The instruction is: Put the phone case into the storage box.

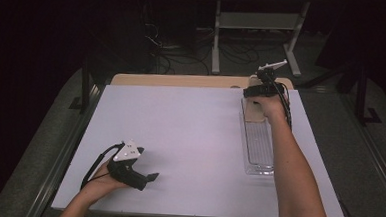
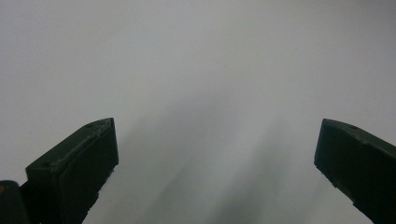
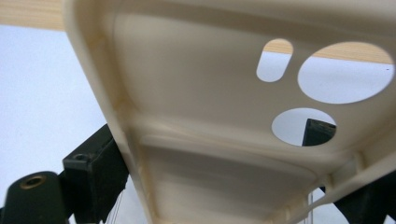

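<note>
Jaws of the left gripper (image 1: pixel 149 179) stood wide apart and empty, low over the white table (image 1: pixel 189 138) near its front edge. Farther back, the right gripper (image 1: pixel 258 90) was clamped on a cream phone case (image 3: pixel 210 130), held over the far end of a clear tray (image 1: pixel 259 152).

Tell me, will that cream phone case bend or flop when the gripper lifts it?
The phone case looks thin and moulded, so probably light and slightly bendy, not floppy. Its smooth walls might slip between the right gripper jaws. Big camera cutouts likely make that end weaker.
</note>
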Demonstrator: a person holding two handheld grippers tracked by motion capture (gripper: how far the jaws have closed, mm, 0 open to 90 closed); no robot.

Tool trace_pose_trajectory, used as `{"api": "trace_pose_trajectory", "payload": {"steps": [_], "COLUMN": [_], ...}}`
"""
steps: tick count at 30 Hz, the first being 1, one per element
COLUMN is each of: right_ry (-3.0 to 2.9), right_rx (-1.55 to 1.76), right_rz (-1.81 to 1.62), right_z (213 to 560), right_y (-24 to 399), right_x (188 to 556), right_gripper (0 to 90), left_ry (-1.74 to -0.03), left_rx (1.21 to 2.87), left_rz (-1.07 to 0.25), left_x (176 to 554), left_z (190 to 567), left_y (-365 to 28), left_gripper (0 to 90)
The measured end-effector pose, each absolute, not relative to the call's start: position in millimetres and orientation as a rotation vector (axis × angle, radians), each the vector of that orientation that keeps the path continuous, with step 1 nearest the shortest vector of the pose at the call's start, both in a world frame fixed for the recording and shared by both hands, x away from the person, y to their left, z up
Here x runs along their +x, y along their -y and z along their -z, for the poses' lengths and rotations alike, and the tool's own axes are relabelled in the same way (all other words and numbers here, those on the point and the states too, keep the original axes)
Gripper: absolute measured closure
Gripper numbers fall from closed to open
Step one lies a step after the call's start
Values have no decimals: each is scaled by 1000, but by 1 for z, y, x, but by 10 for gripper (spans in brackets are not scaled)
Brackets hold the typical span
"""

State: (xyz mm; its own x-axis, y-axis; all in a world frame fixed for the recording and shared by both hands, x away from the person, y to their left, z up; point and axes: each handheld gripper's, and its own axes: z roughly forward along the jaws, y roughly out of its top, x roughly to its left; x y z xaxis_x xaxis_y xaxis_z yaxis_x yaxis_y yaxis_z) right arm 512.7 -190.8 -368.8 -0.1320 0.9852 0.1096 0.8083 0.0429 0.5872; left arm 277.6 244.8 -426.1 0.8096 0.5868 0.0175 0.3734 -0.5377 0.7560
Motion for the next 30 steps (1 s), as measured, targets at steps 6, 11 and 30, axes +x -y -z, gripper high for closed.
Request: {"api": "trace_pose_trajectory", "payload": {"steps": [6, 11, 30], "right_ry": [-1999, -1989, -2001], "right_rx": [1786, 1768, 1748], "right_rz": [-775, -767, -751], "right_z": [368, 370, 382], "right_y": [189, 186, 182], "right_x": [514, 517, 524], "right_gripper": [97, 93, 80], "left_ry": [-706, -702, -709], "left_rx": [2193, 2202, 2195], "left_rz": [-344, -347, -343], "left_x": [278, 278, 278], "left_z": [426, 426, 426], "left_y": [-245, -246, -245], "left_gripper": [0, 0, 0]}}
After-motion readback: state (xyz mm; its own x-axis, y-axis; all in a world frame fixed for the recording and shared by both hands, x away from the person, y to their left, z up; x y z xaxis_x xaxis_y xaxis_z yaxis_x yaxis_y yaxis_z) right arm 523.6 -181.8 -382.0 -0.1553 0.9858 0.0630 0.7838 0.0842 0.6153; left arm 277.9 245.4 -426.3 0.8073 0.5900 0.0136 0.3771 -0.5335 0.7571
